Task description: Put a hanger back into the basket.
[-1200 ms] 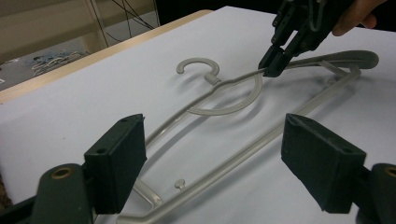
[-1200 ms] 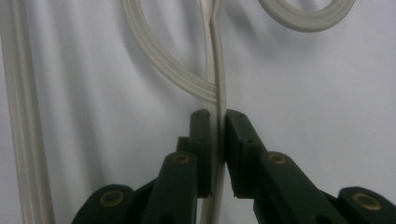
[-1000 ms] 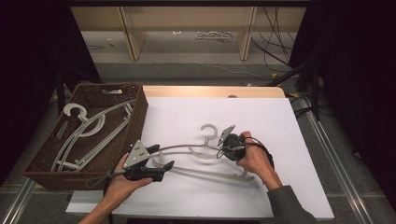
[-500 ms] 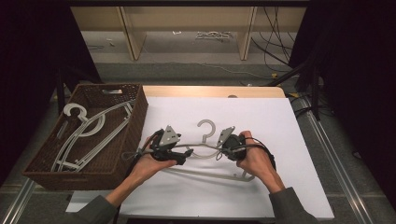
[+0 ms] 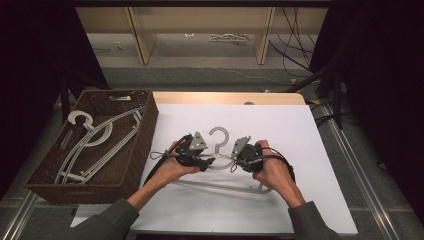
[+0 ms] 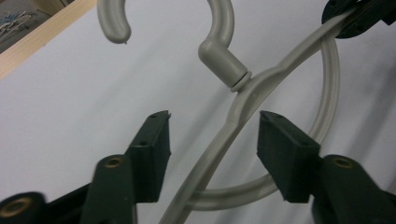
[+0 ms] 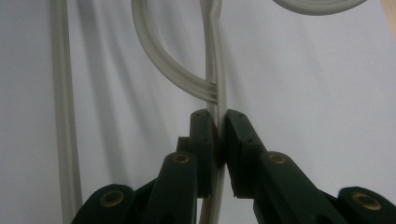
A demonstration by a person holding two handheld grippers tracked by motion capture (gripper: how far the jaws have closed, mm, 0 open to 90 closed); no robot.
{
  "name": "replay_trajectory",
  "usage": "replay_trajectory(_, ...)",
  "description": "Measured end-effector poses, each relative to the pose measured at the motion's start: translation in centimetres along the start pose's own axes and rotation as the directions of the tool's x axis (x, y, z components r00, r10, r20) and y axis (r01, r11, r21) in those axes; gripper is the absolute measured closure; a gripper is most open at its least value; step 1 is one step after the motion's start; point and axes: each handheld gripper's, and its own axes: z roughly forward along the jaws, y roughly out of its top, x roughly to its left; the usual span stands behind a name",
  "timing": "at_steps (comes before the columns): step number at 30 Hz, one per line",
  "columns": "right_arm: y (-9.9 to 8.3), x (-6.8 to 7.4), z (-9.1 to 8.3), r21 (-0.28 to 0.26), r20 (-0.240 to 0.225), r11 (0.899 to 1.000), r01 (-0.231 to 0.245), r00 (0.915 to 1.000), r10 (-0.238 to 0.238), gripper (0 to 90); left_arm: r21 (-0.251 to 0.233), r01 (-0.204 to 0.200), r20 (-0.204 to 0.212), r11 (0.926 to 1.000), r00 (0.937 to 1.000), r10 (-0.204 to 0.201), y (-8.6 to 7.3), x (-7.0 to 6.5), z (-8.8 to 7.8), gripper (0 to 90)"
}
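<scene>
Fingers of the left gripper stand spread either side of the grey hanger, just below its hook, not touching it. Right gripper is clenched on the hanger's shoulder bar. The hanger lies on the white desk, beside the wicker basket.

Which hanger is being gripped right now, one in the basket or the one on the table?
The hanger on the white table: the right gripper is shut on its arm. The hangers in the basket lie untouched.
</scene>
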Motion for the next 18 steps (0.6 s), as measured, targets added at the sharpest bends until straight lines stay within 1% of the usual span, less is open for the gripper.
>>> replay_trajectory(2,0.1,0.1,0.0,-0.002,-0.003,1.000,-0.001,1.0000,0.001,82.0,0.022,-0.044,0.002,0.9988,0.9990,0.044,0.2,0.1,0.4,50.6)
replay_trajectory(3,0.1,0.1,0.0,-0.003,0.000,1.000,0.001,1.0000,-0.001,82.0,0.030,-0.060,0.008,0.9978,0.9982,0.059,0.3,0.2,0.6,51.3)
replay_trajectory(4,0.1,0.1,0.0,-0.003,0.000,1.000,-0.001,1.0000,0.001,82.0,0.031,-0.064,0.016,0.9975,0.9978,0.064,0.3,0.3,0.8,53.5)
replay_trajectory(5,0.1,0.1,0.0,-0.006,0.001,1.000,0.005,1.0000,-0.005,82.0,0.030,-0.057,0.038,0.9979,0.9977,0.056,0.2,0.3,0.9,58.8)
replay_trajectory(6,0.2,0.1,0.0,-0.007,0.007,1.000,0.008,1.0000,-0.008,82.0,0.030,-0.069,0.048,0.9971,0.9965,0.068,0.2,0.3,0.9,65.0)
replay_trajectory(7,0.2,0.1,0.0,-0.005,0.009,1.000,0.007,0.9999,-0.007,81.9,0.042,-0.106,0.035,0.9935,0.9939,0.105,0.3,0.2,0.8,66.5)
replay_trajectory(8,0.1,0.2,0.0,-0.007,0.007,1.000,0.009,0.9999,-0.008,82.0,0.041,-0.126,0.043,0.9912,0.9914,0.124,0.4,0.0,0.8,67.9)
replay_trajectory(9,0.1,0.2,0.0,-0.007,0.005,1.000,0.006,1.0000,-0.006,82.0,0.047,-0.151,0.046,0.9874,0.9877,0.149,0.6,-0.2,0.6,69.2)
replay_trajectory(10,0.1,0.1,-0.1,-0.012,0.009,1.000,0.015,0.9999,-0.015,82.0,0.054,-0.162,0.038,0.9854,0.9864,0.160,0.8,-0.3,0.4,70.1)
replay_trajectory(12,0.1,0.0,-0.1,-0.019,0.017,1.000,0.012,0.9998,-0.012,81.8,0.063,-0.196,0.030,0.9786,0.9805,0.194,1.1,-0.5,0.0,71.5)
replay_trajectory(13,0.0,0.0,-0.1,-0.021,0.012,1.000,0.007,0.9999,-0.006,81.8,0.071,-0.209,0.025,0.9753,0.9778,0.208,1.2,-0.7,-0.1,72.2)
replay_trajectory(14,-0.1,-0.2,-0.2,-0.012,0.021,0.999,0.036,0.9991,-0.035,81.5,0.073,-0.233,0.019,0.9698,0.9725,0.232,1.4,-0.8,-0.3,72.9)
replay_trajectory(16,-0.1,-0.2,-0.2,-0.012,0.031,0.999,0.041,0.9987,-0.040,80.7,0.081,-0.262,0.020,0.9618,0.9652,0.261,1.5,-1.1,-0.5,74.6)
replay_trajectory(17,-0.1,-0.3,-0.2,-0.015,0.029,0.999,0.040,0.9988,-0.039,80.1,0.080,-0.268,0.022,0.9601,0.9634,0.267,1.6,-1.1,-0.7,75.4)
replay_trajectory(18,-0.1,-0.3,-0.2,-0.022,0.033,0.999,0.037,0.9988,-0.036,79.6,0.068,-0.297,0.027,0.9525,0.9549,0.296,1.8,-1.0,-0.9,76.2)
